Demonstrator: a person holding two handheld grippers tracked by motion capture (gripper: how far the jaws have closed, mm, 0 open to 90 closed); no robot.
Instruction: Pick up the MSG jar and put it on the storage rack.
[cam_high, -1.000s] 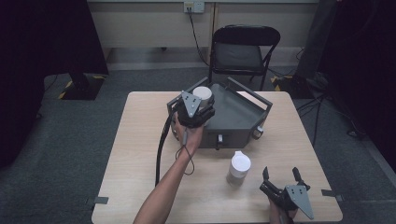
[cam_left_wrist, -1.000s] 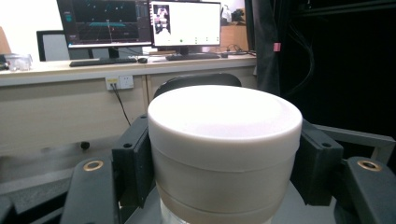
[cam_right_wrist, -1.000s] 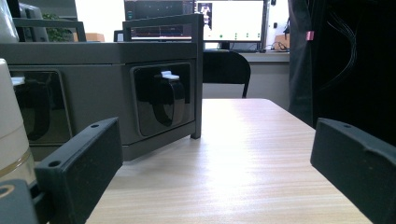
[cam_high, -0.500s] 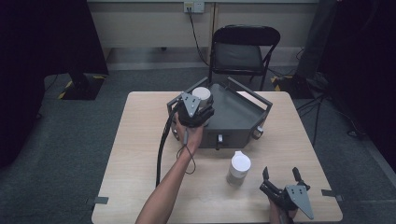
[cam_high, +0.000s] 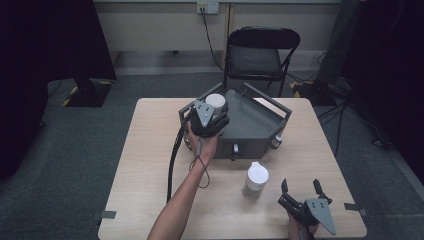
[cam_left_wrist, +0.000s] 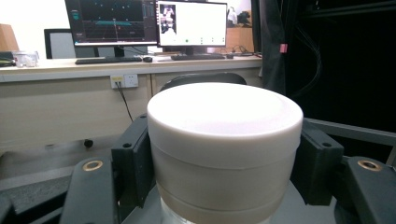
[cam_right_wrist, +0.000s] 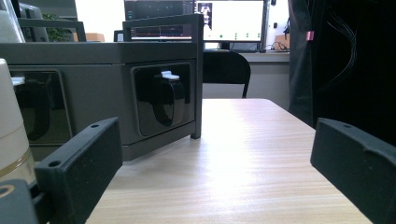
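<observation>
A white-lidded jar (cam_high: 216, 101) is clamped at its sides by my left gripper (cam_high: 212, 114), over the near-left corner of a dark grey box-shaped device (cam_high: 255, 125) with a tray top. In the left gripper view both black pads press on the jar (cam_left_wrist: 224, 154), so the left gripper (cam_left_wrist: 224, 186) is shut on it. A second white-lidded jar (cam_high: 256, 180) stands on the table in front of the device. My right gripper (cam_high: 300, 186) rests near the table's front right edge, to the right of that jar, open with nothing between its jaws (cam_right_wrist: 217, 163). That jar's side (cam_right_wrist: 9, 126) shows at the left edge there.
The wooden table (cam_high: 150, 165) has bare room at its left and right sides. The device's front face (cam_right_wrist: 93, 93) has a dark window and a corner post. A black folding chair (cam_high: 260, 55) stands behind the table. A black cable (cam_high: 175, 155) trails from the left gripper.
</observation>
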